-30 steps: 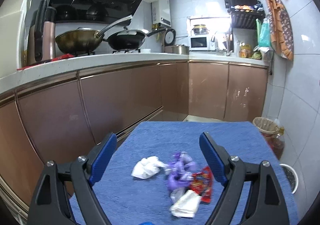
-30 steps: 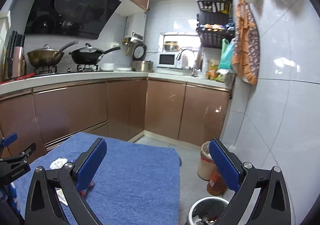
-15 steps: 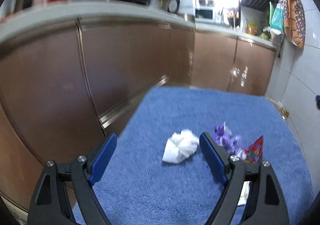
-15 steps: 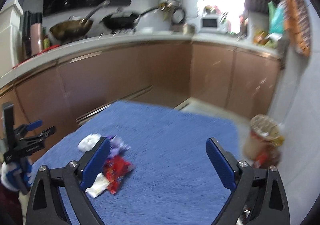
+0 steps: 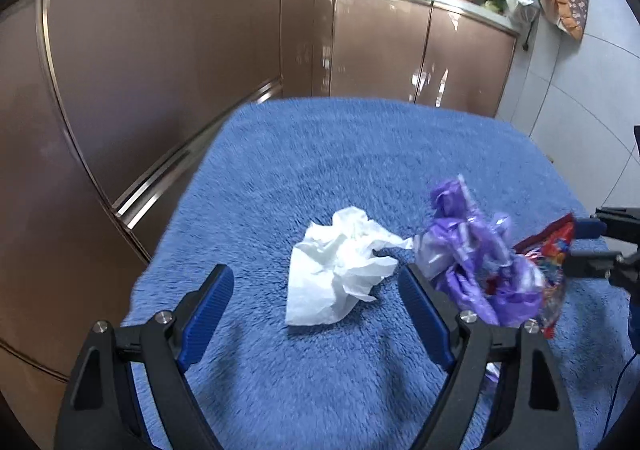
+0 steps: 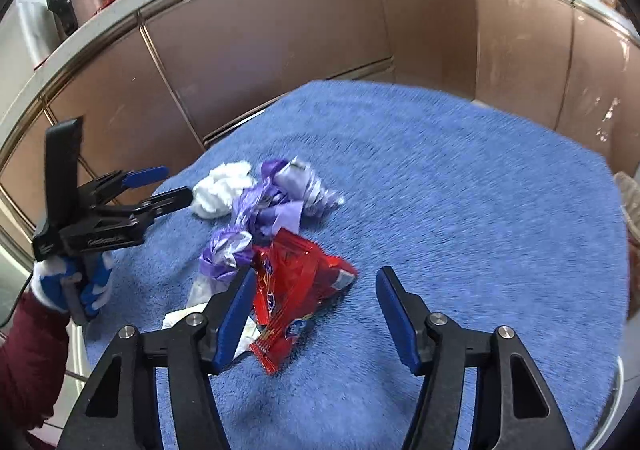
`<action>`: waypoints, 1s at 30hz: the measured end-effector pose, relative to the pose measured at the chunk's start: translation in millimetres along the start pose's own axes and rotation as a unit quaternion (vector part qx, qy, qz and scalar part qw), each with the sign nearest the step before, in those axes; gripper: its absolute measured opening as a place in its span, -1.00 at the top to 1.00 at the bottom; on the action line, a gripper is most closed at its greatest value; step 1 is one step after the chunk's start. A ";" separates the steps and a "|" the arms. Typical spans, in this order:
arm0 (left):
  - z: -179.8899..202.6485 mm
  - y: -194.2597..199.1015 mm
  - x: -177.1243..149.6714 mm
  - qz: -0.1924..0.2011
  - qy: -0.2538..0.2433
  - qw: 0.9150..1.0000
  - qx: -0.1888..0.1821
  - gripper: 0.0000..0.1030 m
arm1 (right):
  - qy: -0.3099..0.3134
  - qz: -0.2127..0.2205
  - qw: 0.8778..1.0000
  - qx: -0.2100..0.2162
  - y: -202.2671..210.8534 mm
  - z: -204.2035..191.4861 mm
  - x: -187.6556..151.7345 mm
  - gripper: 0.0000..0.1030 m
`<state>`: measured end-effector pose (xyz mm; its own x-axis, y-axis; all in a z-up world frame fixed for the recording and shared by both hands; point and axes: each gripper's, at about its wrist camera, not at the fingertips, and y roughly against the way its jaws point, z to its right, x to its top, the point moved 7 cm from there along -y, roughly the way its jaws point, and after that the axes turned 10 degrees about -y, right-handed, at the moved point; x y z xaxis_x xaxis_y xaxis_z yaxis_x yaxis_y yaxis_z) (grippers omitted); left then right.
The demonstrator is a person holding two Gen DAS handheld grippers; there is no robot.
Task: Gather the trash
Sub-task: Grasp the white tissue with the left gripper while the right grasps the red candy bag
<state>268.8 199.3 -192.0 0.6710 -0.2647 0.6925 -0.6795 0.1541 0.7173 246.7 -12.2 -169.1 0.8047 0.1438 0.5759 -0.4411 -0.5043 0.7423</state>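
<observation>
Left wrist view: left tongs [image 5: 316,304] wide apart, now lowered around the crumpled white tissue [image 5: 340,270] on the blue towel-covered counter [image 5: 360,154]; purple wrapper [image 5: 476,262] just right.

Right wrist view: right tongs [image 6: 316,300] wide, swung in over the red snack packet [image 6: 296,290]. Only here: flat white paper [image 6: 180,317] beneath the left finger. Both pickups look imminent.

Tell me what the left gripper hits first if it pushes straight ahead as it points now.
Most likely the crumpled white tissue, lying on the blue towel between the open fingers of the left gripper; depth is uncertain.
</observation>
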 end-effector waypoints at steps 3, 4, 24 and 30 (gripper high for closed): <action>1.3 -13.9 -3.8 -0.013 0.005 1.000 -0.009 -0.54 | 0.005 -0.019 1.000 0.018 -12.6 -2.4 -3.0 -0.01; 0.6 -17.6 -4.1 -0.017 0.006 1.000 -0.011 -0.48 | 0.008 -0.024 0.999 0.021 -19.5 -4.2 -4.5 0.09; -20.3 22.9 -8.0 -0.013 0.066 0.997 0.047 0.80 | -0.041 0.048 0.996 -0.065 40.3 70.1 -11.1 0.75; -5.2 67.5 4.4 0.021 0.063 0.997 0.049 0.80 | -0.056 0.083 0.992 -0.083 87.1 79.2 -20.0 0.75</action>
<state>227.4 213.5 -140.1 0.6691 -0.1377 0.7304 -0.7294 0.0666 0.6808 223.6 -126.4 -143.0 0.7507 -0.0291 0.6600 -0.6228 -0.3646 0.6922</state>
